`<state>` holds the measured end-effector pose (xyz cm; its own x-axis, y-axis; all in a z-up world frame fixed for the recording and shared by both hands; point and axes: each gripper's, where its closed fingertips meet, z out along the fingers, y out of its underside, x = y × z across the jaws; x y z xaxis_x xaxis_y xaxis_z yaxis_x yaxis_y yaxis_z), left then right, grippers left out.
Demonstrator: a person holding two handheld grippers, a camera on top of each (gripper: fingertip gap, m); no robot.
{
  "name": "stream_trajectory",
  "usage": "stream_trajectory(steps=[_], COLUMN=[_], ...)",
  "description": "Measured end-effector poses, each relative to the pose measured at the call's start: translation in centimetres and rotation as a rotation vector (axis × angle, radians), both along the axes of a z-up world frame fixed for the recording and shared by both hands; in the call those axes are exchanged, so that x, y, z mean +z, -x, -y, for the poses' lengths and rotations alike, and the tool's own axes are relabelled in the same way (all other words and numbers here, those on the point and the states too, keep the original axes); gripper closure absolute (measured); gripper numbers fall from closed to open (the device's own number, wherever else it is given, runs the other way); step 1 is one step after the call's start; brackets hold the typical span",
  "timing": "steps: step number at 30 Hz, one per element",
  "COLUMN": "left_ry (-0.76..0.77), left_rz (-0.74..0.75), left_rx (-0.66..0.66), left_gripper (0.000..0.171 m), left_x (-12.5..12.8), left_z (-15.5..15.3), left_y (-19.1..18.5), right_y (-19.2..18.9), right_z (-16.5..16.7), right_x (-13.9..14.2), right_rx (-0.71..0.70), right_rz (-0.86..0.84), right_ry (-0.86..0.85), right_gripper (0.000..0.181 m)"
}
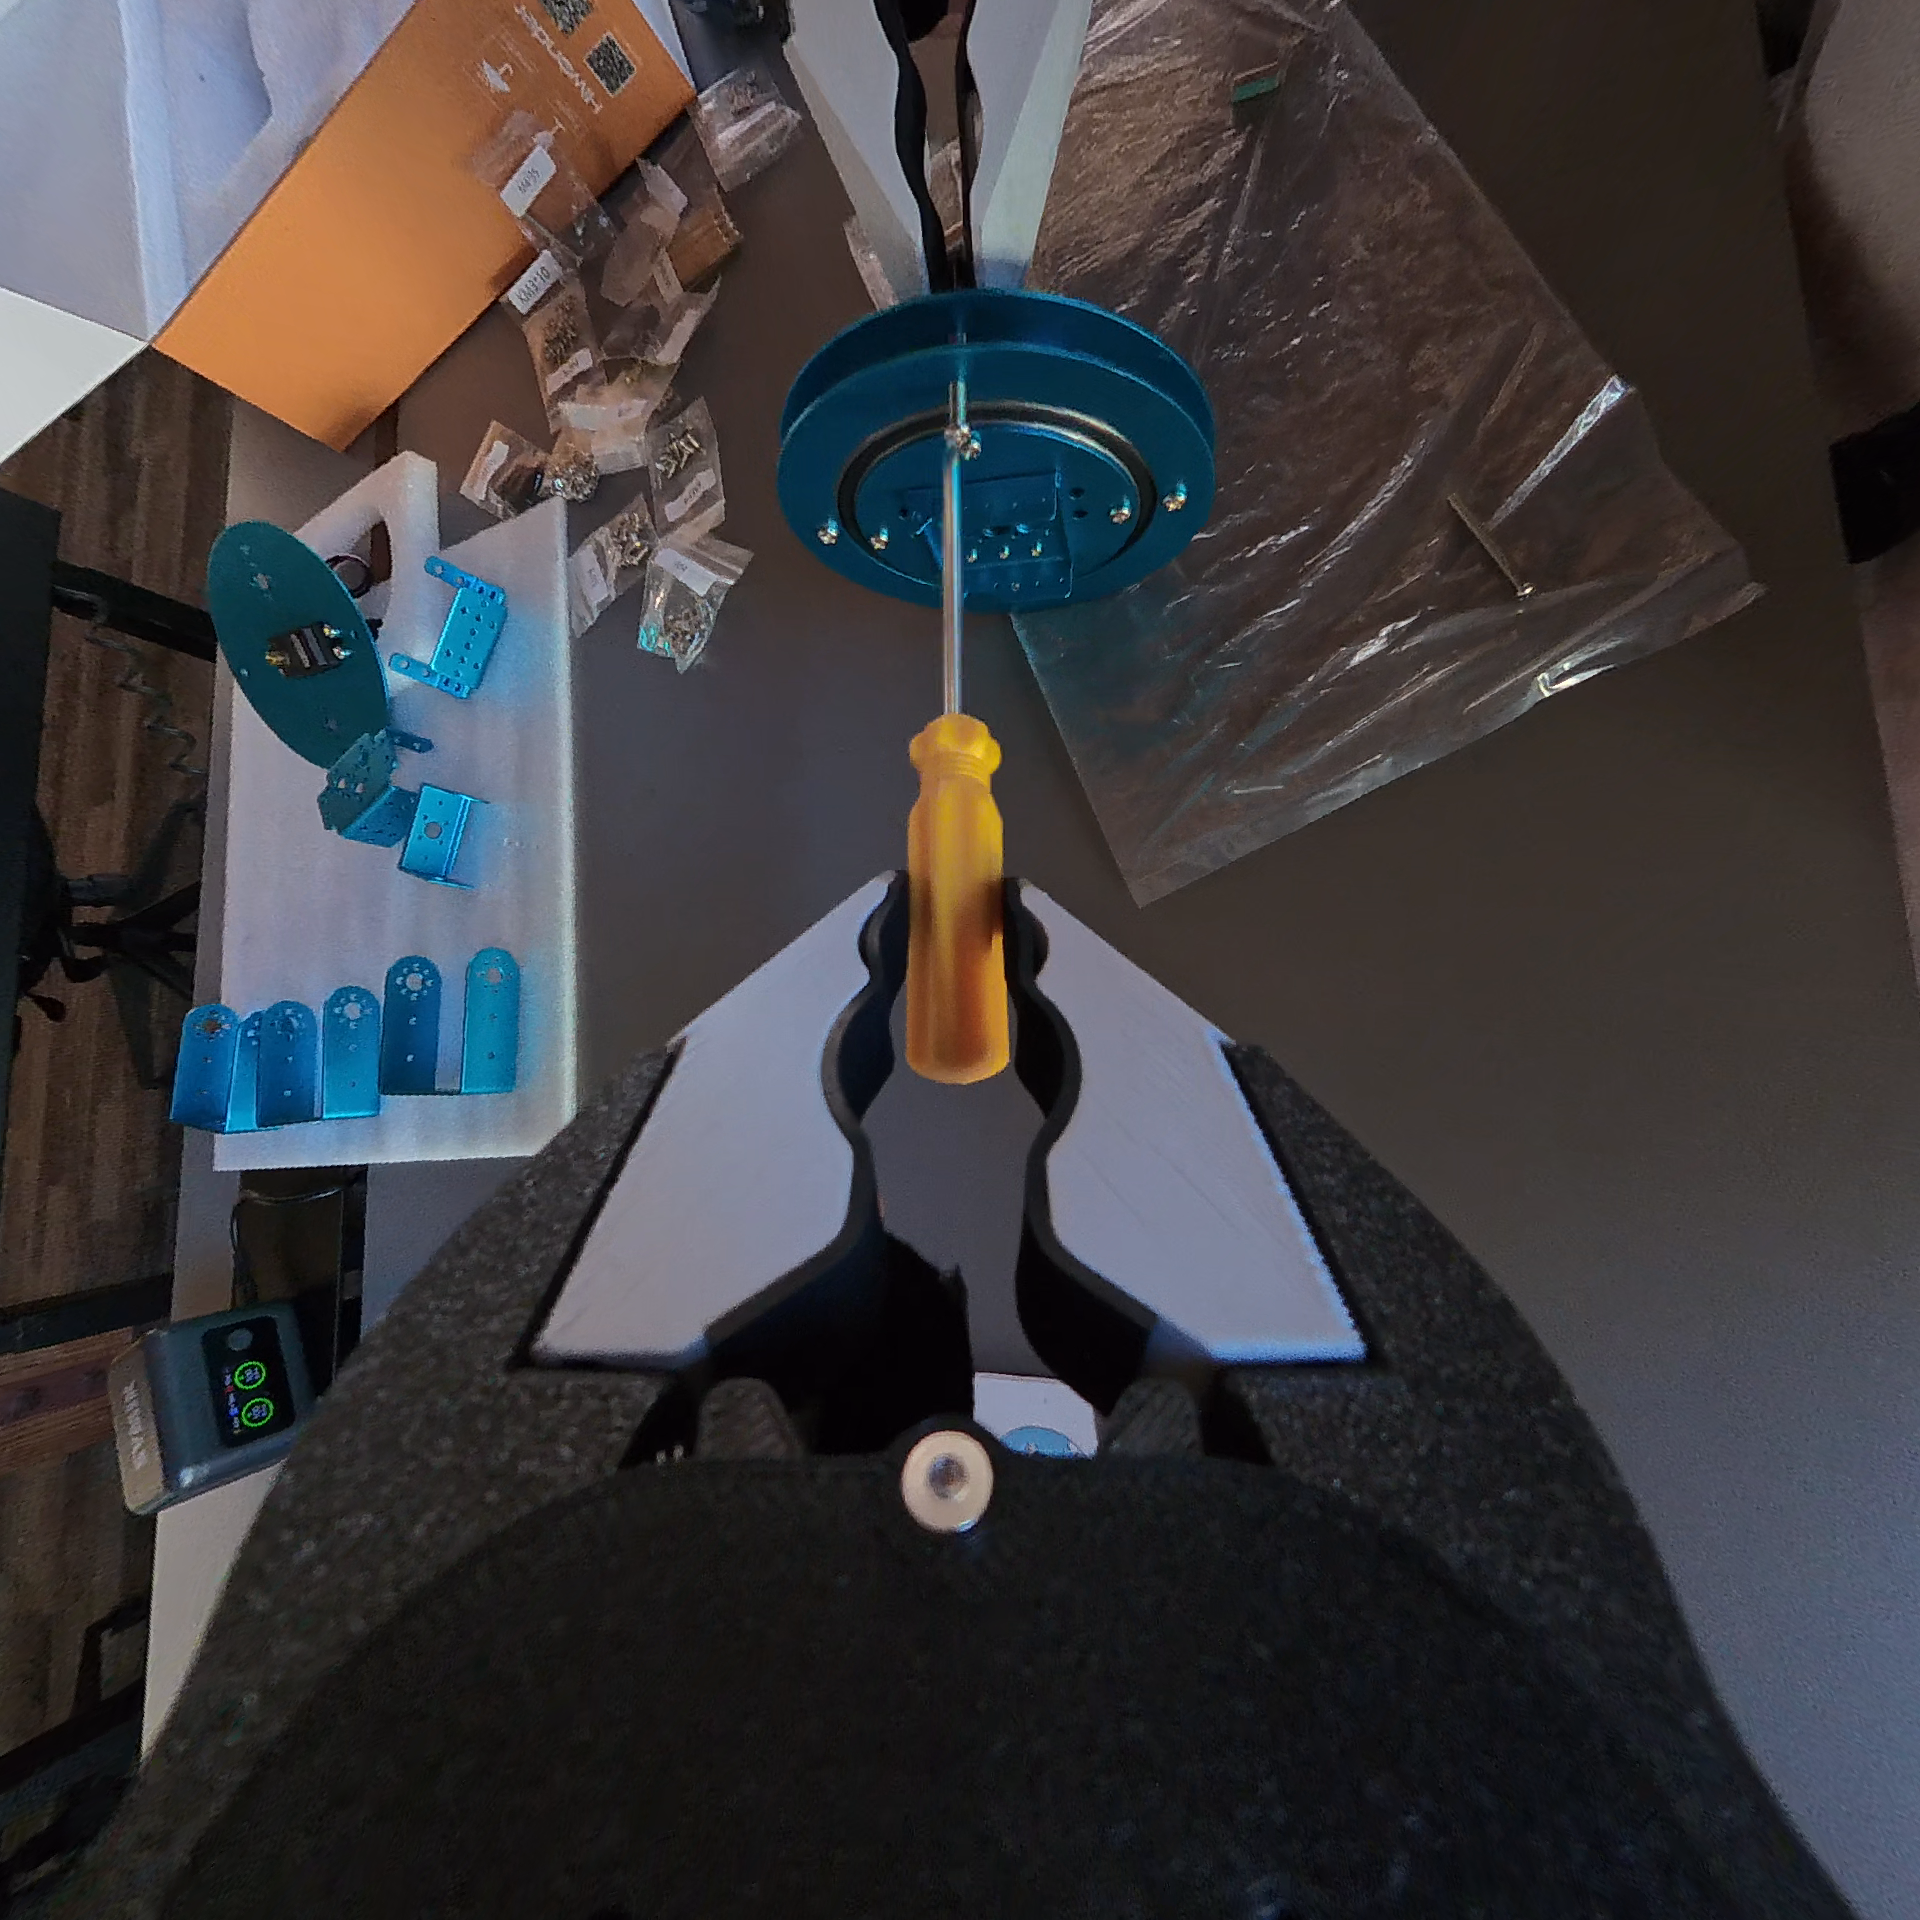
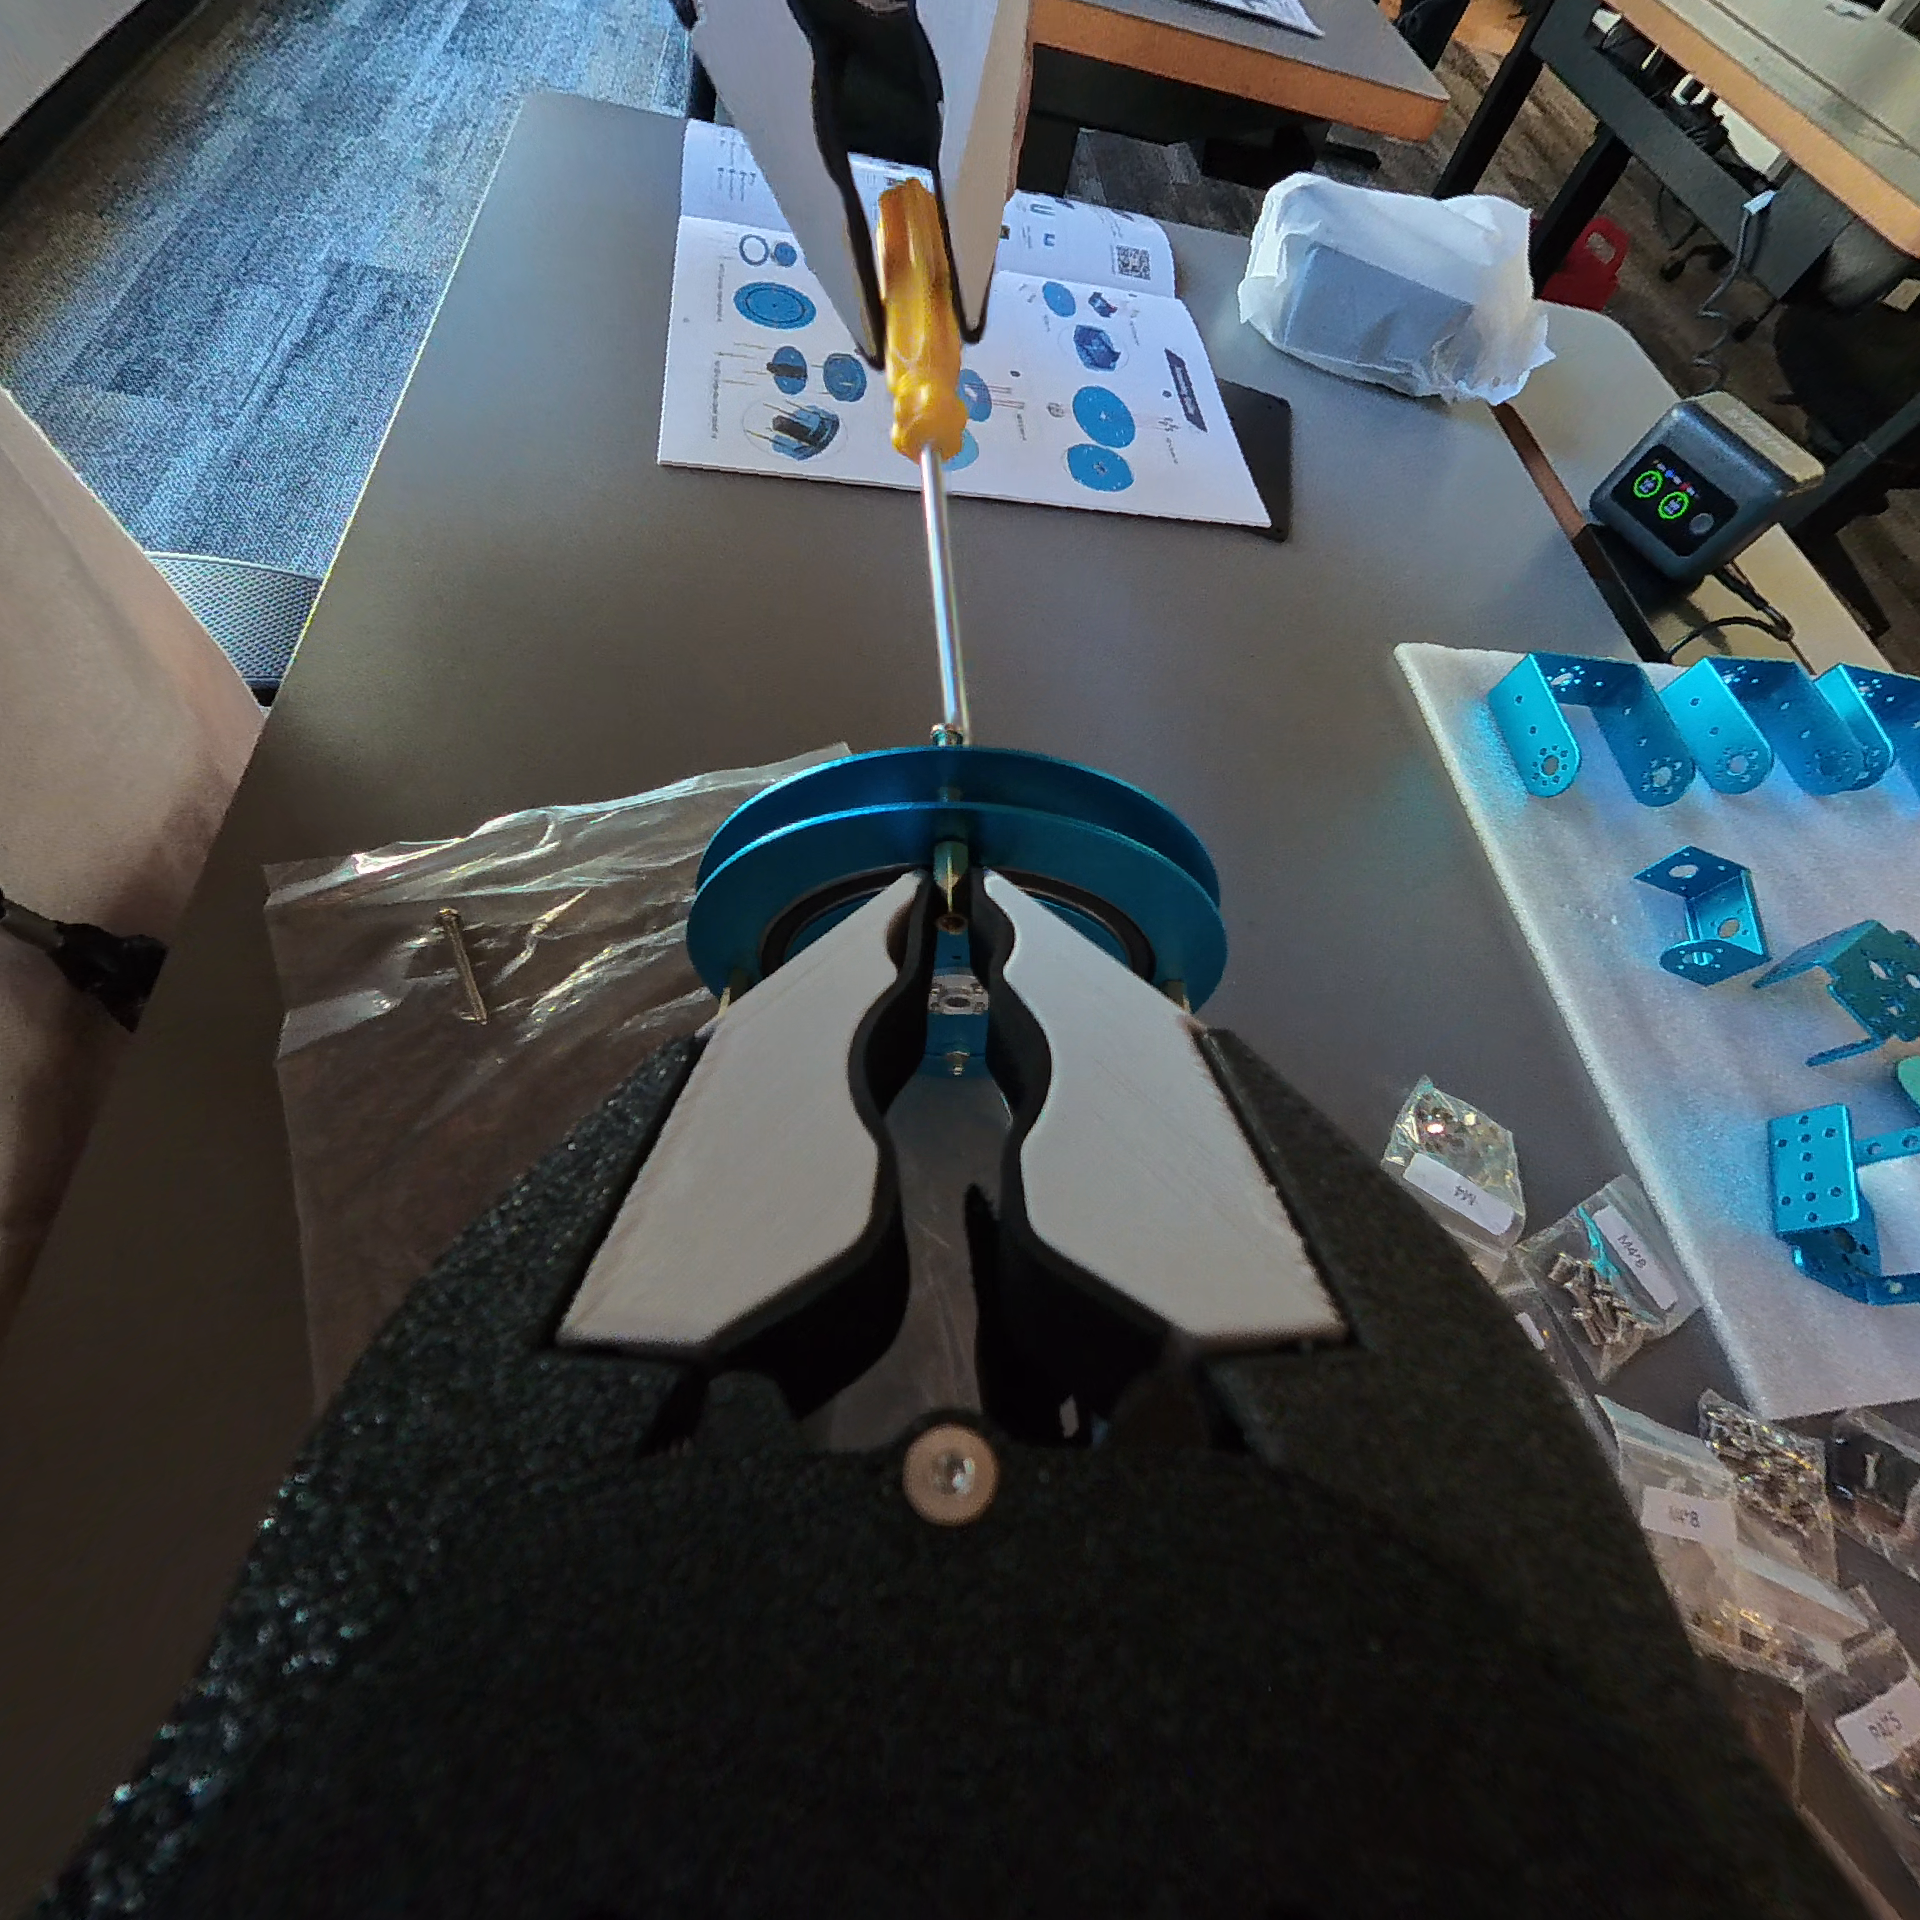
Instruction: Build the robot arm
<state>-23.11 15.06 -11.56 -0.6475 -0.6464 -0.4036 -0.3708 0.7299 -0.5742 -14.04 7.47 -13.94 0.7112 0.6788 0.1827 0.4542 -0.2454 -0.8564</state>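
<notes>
Left gripper [image 1: 954, 904] was clenched on the handle of a yellow screwdriver [image 1: 956, 914]; the shaft ran forward and its tip met a screw [image 1: 968, 442] on the face of a blue disc assembly [image 1: 995, 457]. Right gripper [image 2: 951, 894] was closed on that same assembly from the opposite side, its fingers [image 2: 1091, 1039] pinching the central blue hub and holding the discs on edge above the counter [image 2: 582, 644], over its middle.

Counter was grey, matte, with rounded corners. A crinkled clear plastic bag [image 2: 436, 935] lay on it beneath the assembly, with a single long screw [image 2: 462, 961] on the bag. An open instruction booklet [image 2: 935, 416] lay toward one end of the counter, a white-wrapped grey block [image 2: 1382, 281] near the corner beside it. A white foam sheet [image 1: 416, 883] along one long edge carried blue metal brackets [image 1: 353, 1049] and a teal plate [image 1: 296, 644]. Small bags of screws [image 1: 675, 603] were scattered beside the foam, next to an orange box [image 1: 416, 197]. A small grey device with a lit screen [image 2: 1694, 488] sat on a lower ledge just off the counter's edge.

Room: blue-grey carpet [image 2: 260, 260], further wood-topped desks [image 2: 1247, 73] behind.
</notes>
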Motion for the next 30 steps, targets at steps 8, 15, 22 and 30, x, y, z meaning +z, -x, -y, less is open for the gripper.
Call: stream_trajectory(steps=[8,15,22,30], left_ry=[0.011,0.064,0.227,0.385], left_rz=[0.007,0.002,0.026,0.059], left_rx=[0.002,0.033,0.081,0.129], left_gripper=[0.155,0.155,0.155,0.155], left_x=[0.1,0.0,-2.9,-4.8], left_z=[0.1,0.1,2.4,5.6], left_y=[0.2,0.8,0.7,-0.7], right_y=[-0.3,-0.8,-3.6,-5.2], right_z=[-0.1,0.6,4.1,5.6], right_x=[0.0,0.0,-1.6,-4.6], right_rx=[-0.01,0.004,0.006,-0.033], right_rz=[-0.005,-0.006,-0.029,0.018], right_ry=[-0.002,-0.009,0.094,0.184], right_gripper=[0.177,0.176,0.177,0.177])
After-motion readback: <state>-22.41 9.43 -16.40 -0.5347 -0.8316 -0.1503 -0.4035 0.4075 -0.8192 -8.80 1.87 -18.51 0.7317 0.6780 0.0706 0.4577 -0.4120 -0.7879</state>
